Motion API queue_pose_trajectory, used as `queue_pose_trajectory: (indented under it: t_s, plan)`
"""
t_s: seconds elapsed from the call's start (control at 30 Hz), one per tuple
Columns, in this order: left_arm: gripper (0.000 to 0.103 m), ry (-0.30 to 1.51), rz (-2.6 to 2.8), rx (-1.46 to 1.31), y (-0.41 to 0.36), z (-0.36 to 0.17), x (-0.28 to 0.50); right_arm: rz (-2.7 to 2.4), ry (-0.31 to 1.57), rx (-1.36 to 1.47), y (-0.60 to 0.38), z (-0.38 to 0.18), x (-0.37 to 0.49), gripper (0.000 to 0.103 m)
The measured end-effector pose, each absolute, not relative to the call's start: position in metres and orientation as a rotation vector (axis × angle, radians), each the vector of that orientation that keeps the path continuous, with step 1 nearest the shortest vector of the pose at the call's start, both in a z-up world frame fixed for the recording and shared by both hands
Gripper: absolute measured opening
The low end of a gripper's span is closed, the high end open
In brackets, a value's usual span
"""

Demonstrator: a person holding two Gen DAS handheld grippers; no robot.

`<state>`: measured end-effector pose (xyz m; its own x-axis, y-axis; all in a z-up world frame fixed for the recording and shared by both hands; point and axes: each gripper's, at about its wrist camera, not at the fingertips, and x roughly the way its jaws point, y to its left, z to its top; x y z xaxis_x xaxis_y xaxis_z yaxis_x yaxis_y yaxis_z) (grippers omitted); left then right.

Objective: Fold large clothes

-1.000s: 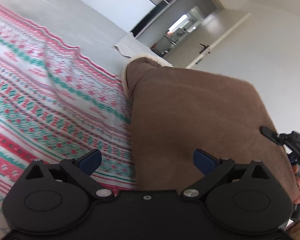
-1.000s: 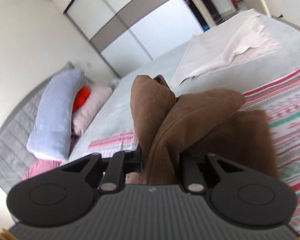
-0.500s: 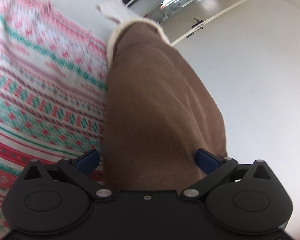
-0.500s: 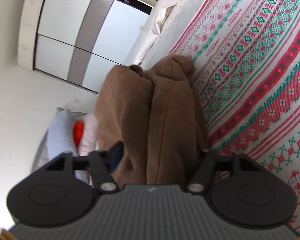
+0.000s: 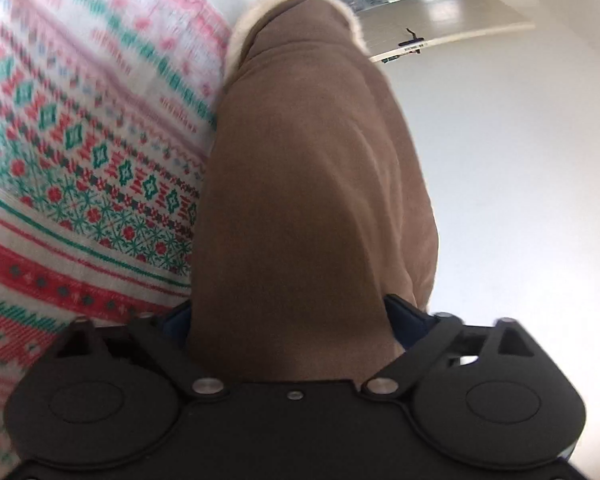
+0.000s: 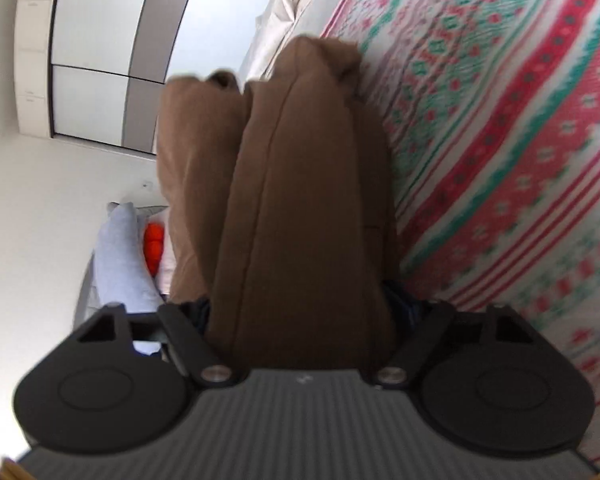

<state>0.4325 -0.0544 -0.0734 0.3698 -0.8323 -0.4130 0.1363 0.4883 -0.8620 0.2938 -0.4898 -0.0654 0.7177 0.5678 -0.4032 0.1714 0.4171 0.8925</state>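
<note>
Brown fleece-lined garment (image 5: 316, 184) lay bunched on the patterned blanket (image 5: 80, 168), its thick folds filling both sets of tongs. The left tongs (image 5: 288, 316) had just been narrowing around the bundle; whether their pads pressed it I could not tell. The right tongs (image 6: 300, 312) stood wide with folds (image 6: 296, 200) between their fingers, grip likewise unclear.

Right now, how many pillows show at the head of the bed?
2: a blue pillow nearest the wall, and a pink one mostly hidden behind the brown garment. More may be hidden.
</note>
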Motion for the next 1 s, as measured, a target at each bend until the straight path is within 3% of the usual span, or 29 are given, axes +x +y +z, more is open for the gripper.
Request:
queue_pose_trajectory:
  t_s: [0.07, 0.27, 0.47, 0.53, 0.6, 0.67, 0.77, 1.0]
  plan:
    - [0.079, 0.973, -0.742, -0.802, -0.050, -0.057, 0.417, 0.317, 0.737, 1.128, -0.474, -0.050, 0.287, 0.074]
    - [0.079, 0.980, -0.723, -0.699, 0.005, -0.013, 0.350, 0.431, 0.780, 1.088, -0.419, -0.021, 0.241, 0.074]
    - [0.079, 1.011, -0.669, -0.679, 0.080, -0.010, 0.262, 0.536, 0.856, 1.102, -0.353, -0.030, 0.179, 0.074]
    - [0.086, 1.021, -0.644, -0.665, 0.093, -0.026, 0.242, 0.511, 0.900, 1.085, -0.340, -0.039, 0.164, 0.079]
    - [0.095, 1.013, -0.587, -0.631, 0.098, -0.045, 0.231, 0.425, 0.939, 1.114, -0.341, -0.055, 0.156, 0.094]
    - [0.100, 0.910, -0.563, -0.659, 0.106, -0.050, 0.218, 0.344, 0.938, 1.229, -0.356, -0.073, 0.146, 0.096]
    - [0.100, 0.817, -0.501, -0.670, 0.112, -0.044, 0.202, 0.312, 0.839, 1.361, -0.381, -0.077, 0.115, 0.096]
    - [0.101, 0.540, -0.473, -0.493, 0.099, 0.005, 0.198, 0.465, 0.453, 1.445, -0.405, -0.023, 0.084, 0.094]
